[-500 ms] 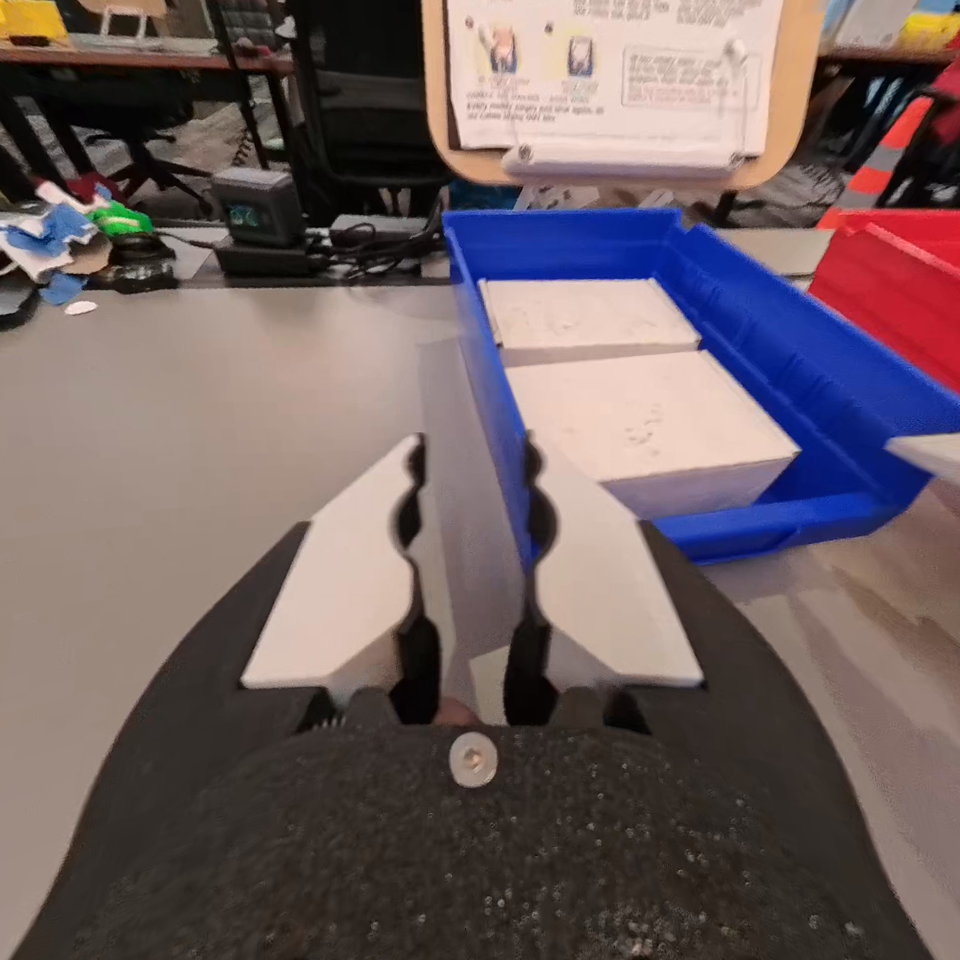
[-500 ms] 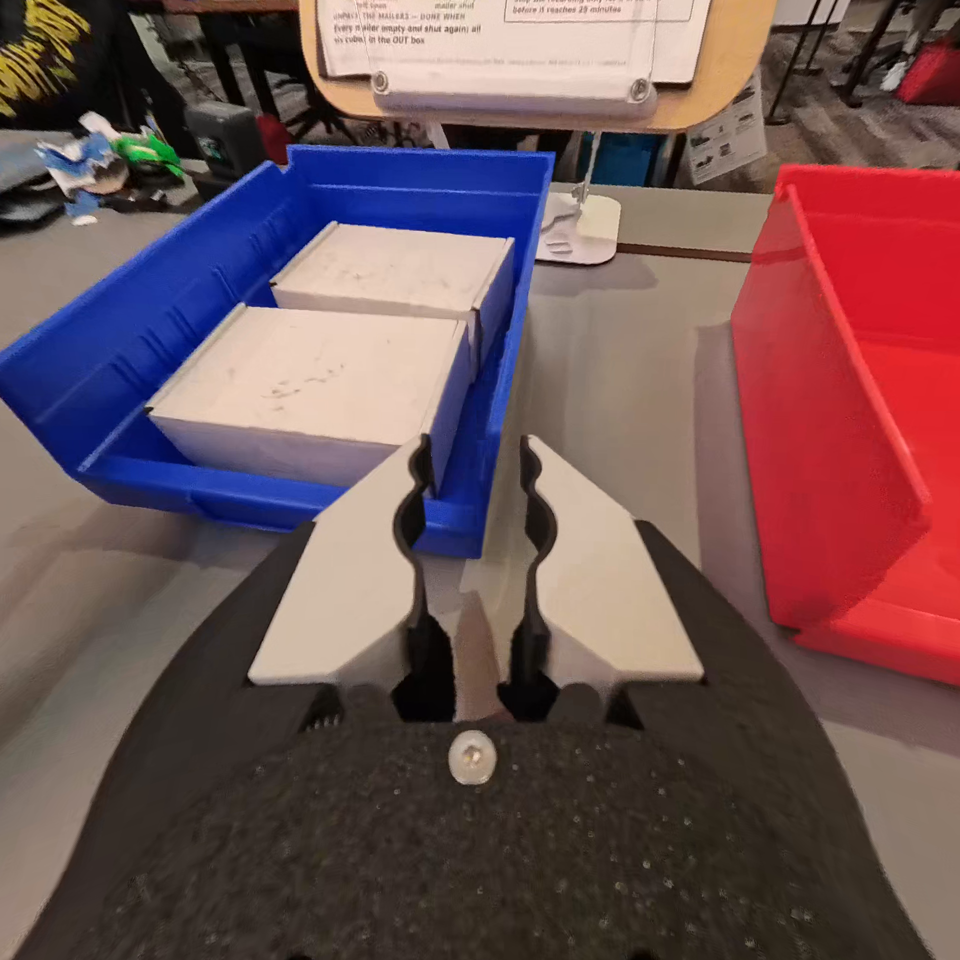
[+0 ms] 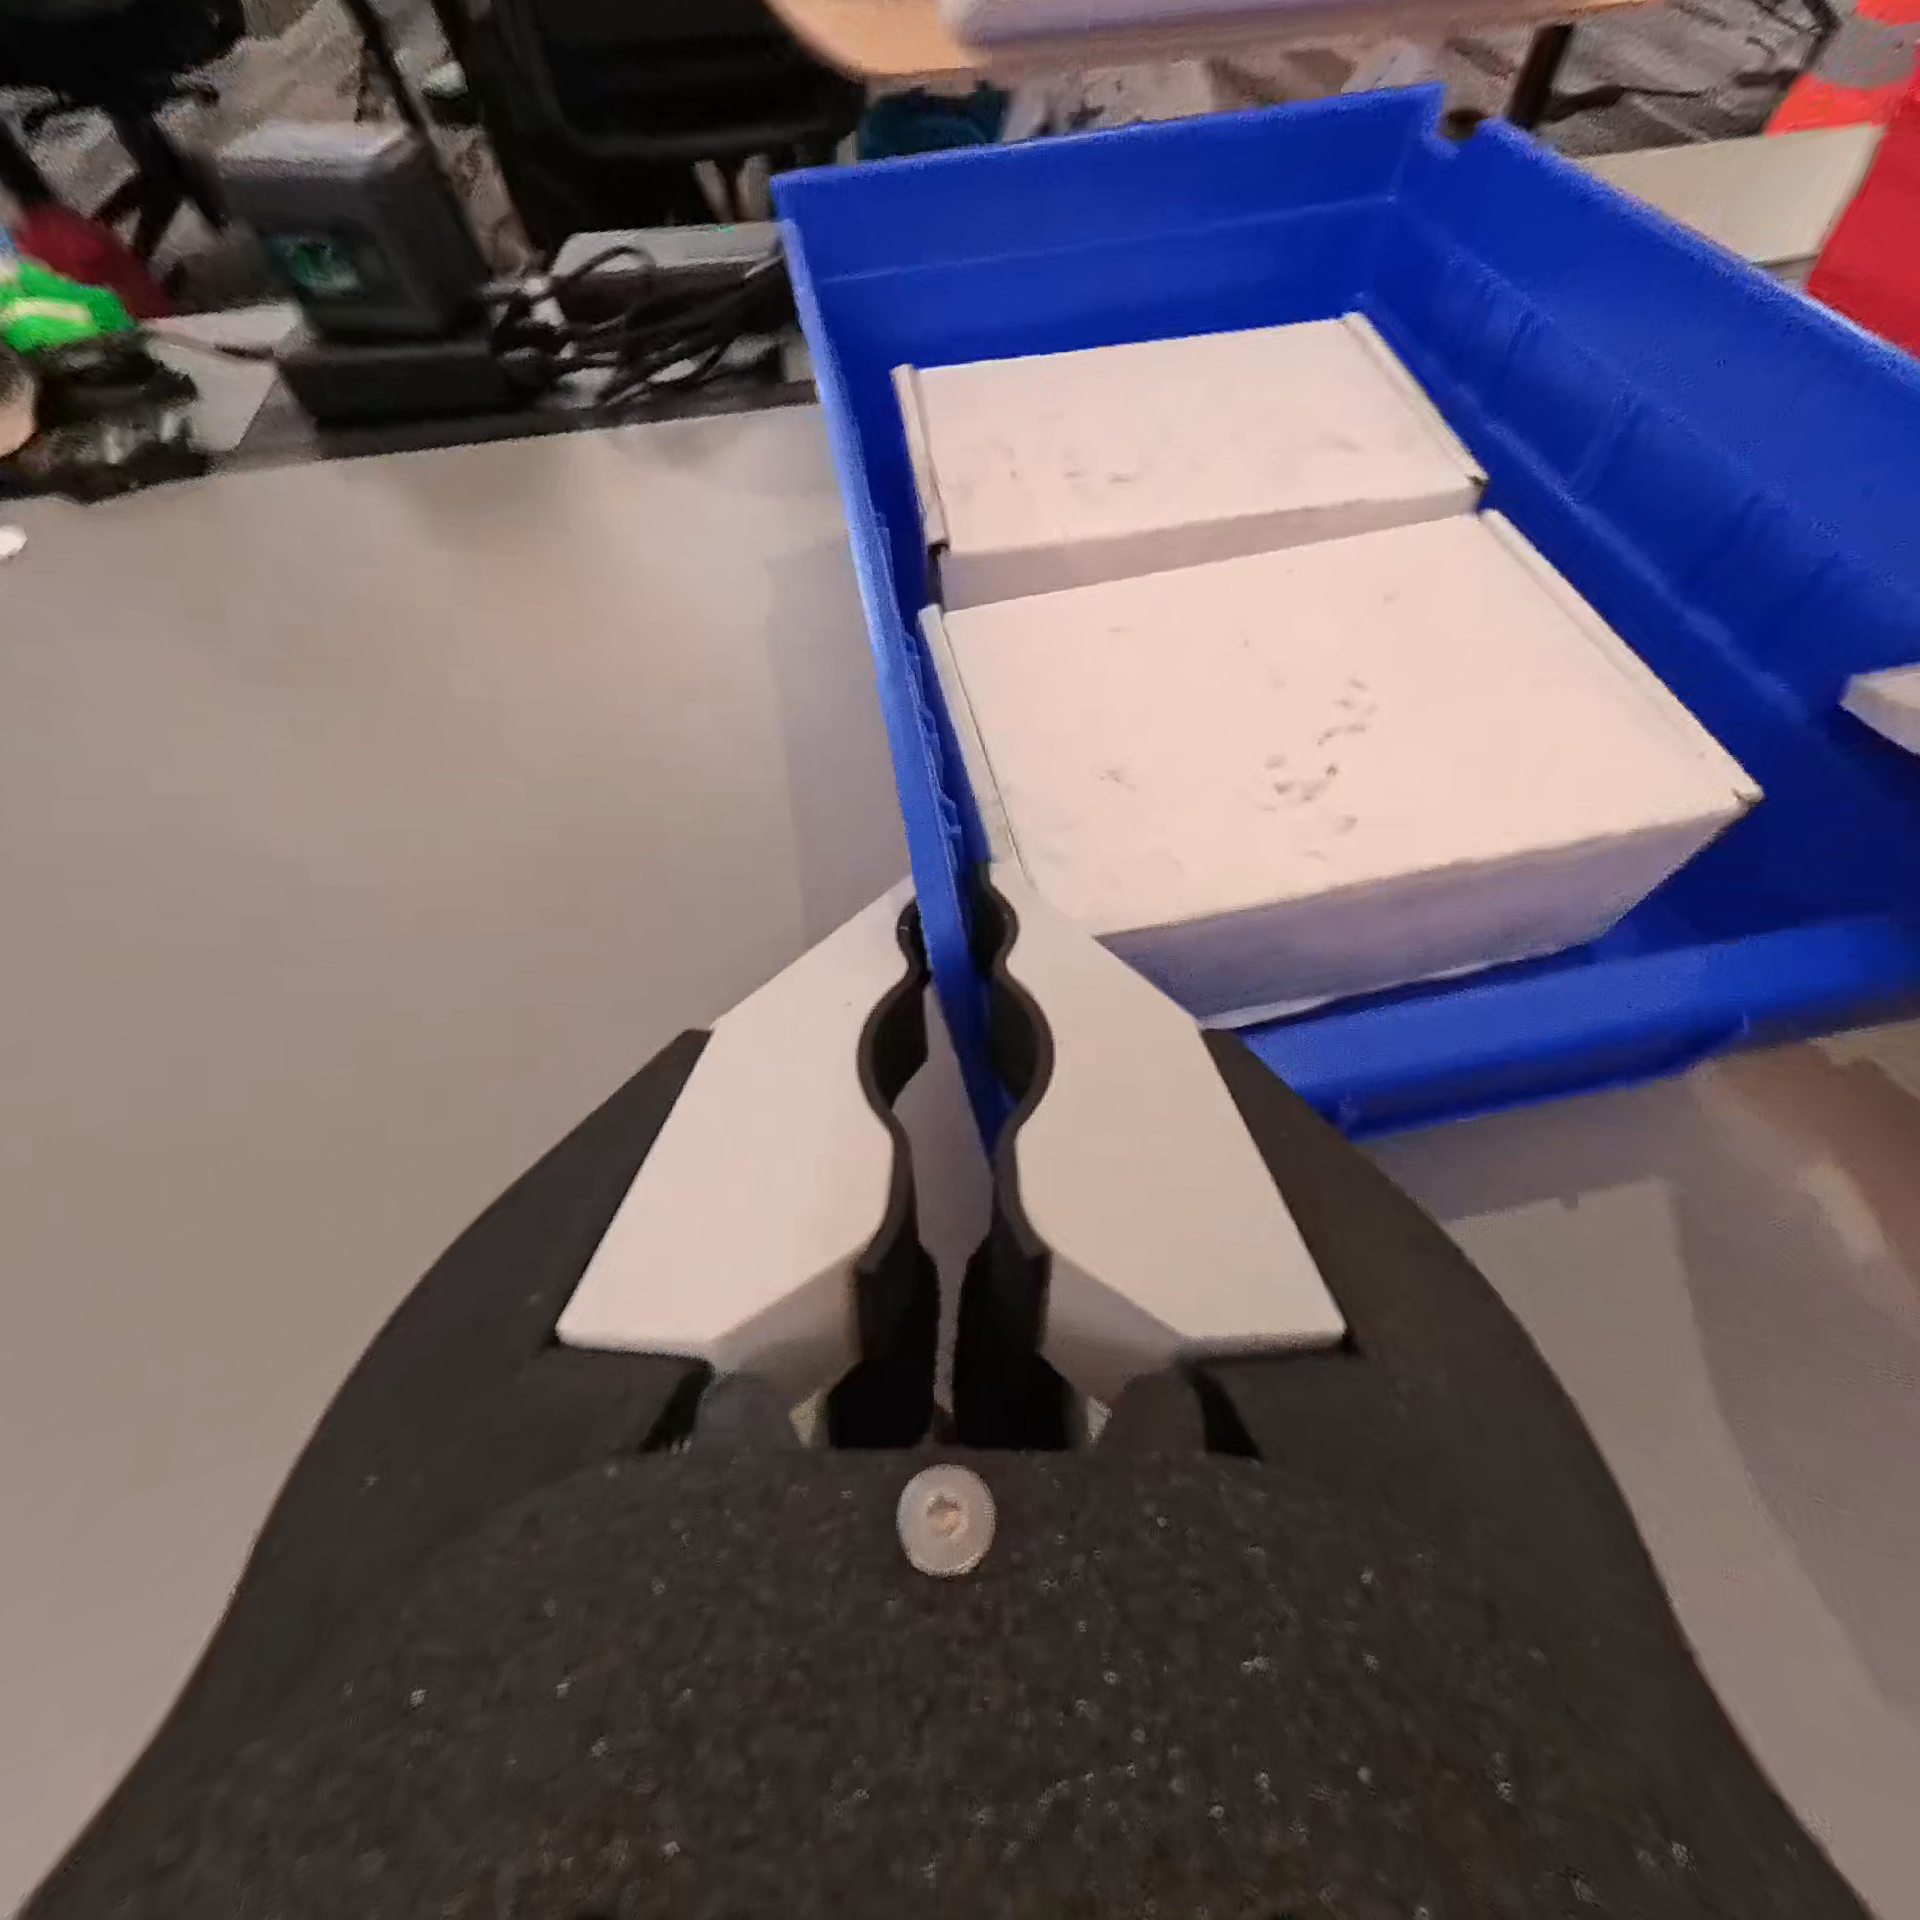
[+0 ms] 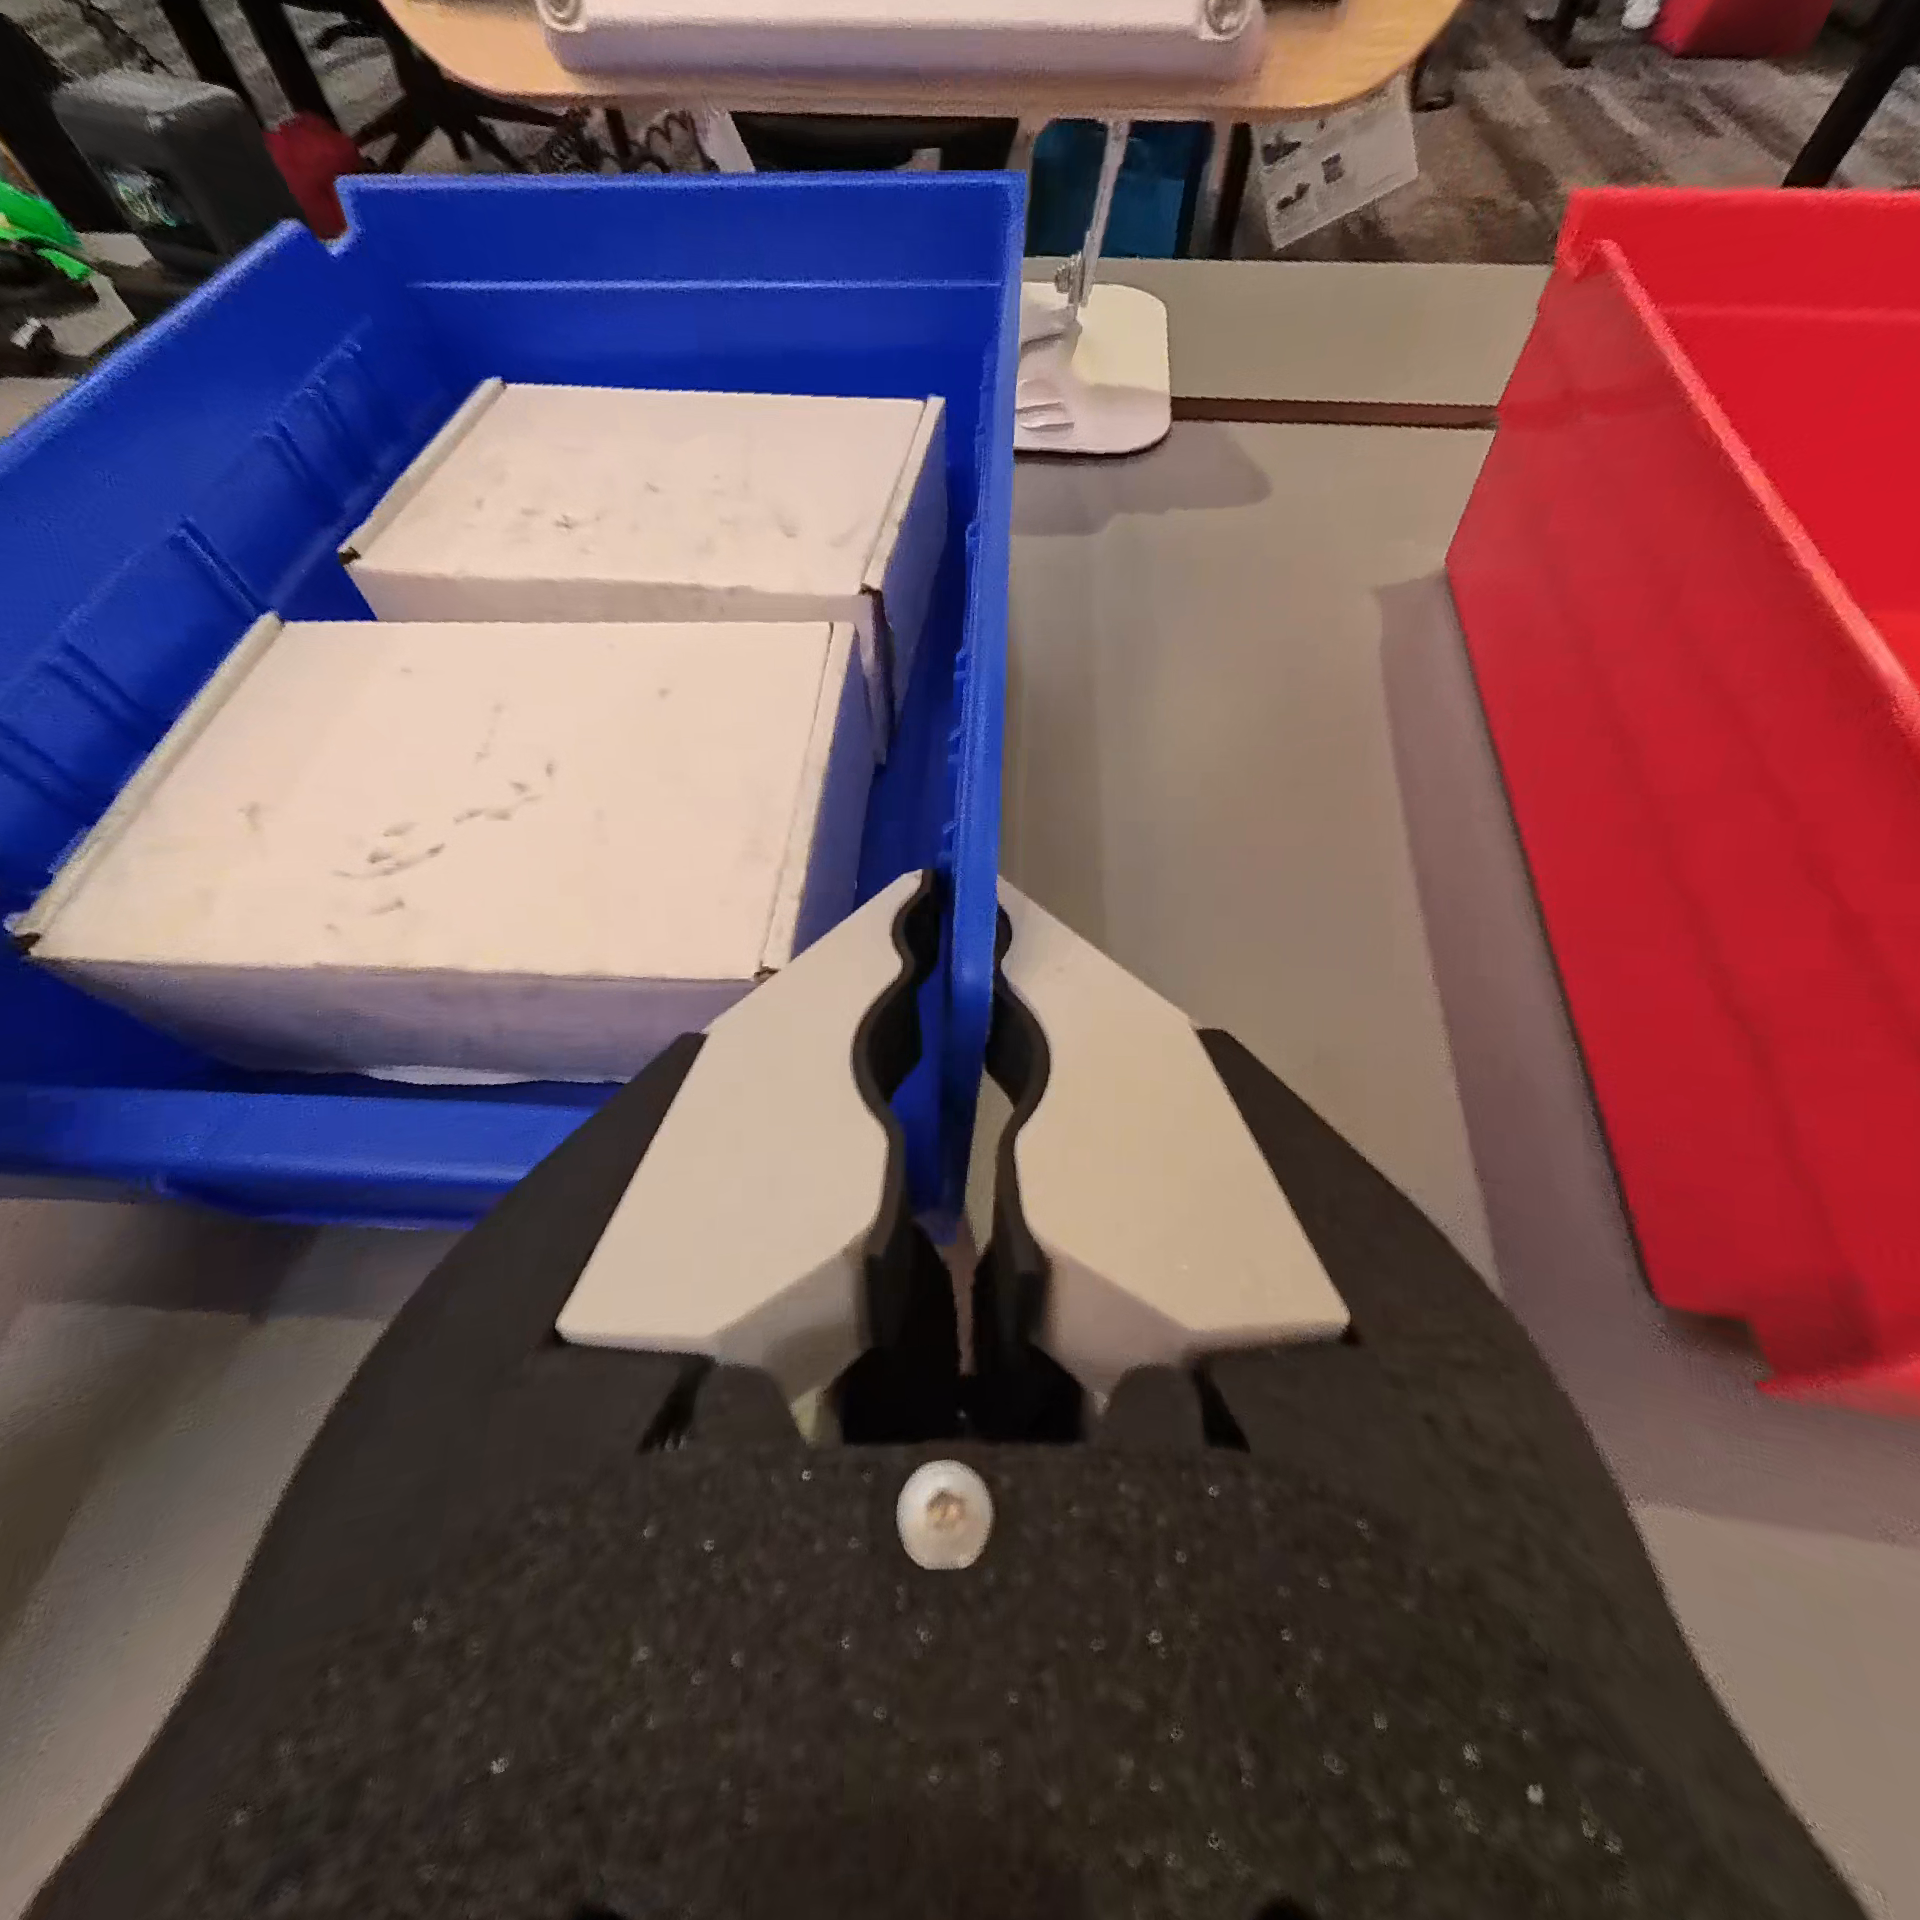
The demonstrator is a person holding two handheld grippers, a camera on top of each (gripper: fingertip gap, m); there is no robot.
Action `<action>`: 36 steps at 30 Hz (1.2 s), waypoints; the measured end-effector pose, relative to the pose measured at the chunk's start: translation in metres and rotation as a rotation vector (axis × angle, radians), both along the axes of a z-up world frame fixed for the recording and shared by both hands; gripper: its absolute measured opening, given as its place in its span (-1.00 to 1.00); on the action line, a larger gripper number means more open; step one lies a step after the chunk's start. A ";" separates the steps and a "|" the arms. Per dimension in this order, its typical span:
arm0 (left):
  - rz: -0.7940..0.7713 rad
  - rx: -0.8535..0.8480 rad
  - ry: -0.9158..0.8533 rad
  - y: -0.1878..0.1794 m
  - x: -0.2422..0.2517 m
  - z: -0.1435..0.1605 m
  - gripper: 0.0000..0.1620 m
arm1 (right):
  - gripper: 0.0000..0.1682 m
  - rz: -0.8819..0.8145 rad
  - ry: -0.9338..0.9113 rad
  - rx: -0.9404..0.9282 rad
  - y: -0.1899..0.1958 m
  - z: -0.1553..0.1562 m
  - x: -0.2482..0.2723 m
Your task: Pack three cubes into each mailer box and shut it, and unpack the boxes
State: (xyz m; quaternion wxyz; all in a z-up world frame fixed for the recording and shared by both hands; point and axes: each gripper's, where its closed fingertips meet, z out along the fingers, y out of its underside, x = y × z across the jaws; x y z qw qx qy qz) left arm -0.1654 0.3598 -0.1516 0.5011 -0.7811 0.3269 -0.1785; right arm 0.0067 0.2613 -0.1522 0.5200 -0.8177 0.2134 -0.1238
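Note:
A blue bin [image 3: 1143, 239] on the grey table holds two shut white mailer boxes, one near [image 3: 1330, 748] and one far [image 3: 1174, 436]. My left gripper [image 3: 956, 920] is shut on the bin's left wall near its front corner. In the right wrist view the bin [image 4: 675, 239] holds the same near box [image 4: 447, 800] and far box [image 4: 644, 499]. My right gripper [image 4: 964, 899] is shut on the bin's right wall near the front corner. One of its fingers [image 3: 1886, 717] shows at the right edge of the left wrist view. No cubes are in view.
A red bin [image 4: 1714, 779] stands to the right of the blue bin with a strip of grey table [image 4: 1247, 779] between them. A sign stand's white base [image 4: 1101, 364] sits behind that strip. A black device with cables [image 3: 343, 249] lies at the table's far left. Tip to tip, the grippers are about 20 cm apart.
Both grippers have moved forward onto the blue bin and narrowed. The left now grips its left wall and the right its right wall; before, both were open short of the bin.

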 end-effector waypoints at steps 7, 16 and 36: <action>0.081 0.007 -0.070 0.077 -0.073 0.032 -1.00 | -0.96 -0.015 -0.059 0.047 0.049 0.014 -0.084; 0.211 -0.013 -0.082 0.147 -0.193 0.024 -1.00 | -0.96 0.112 -0.016 0.011 0.146 0.017 -0.192; 0.198 -0.087 -0.182 0.136 -0.208 0.026 -0.66 | -0.50 0.769 0.238 0.099 0.056 0.058 -0.208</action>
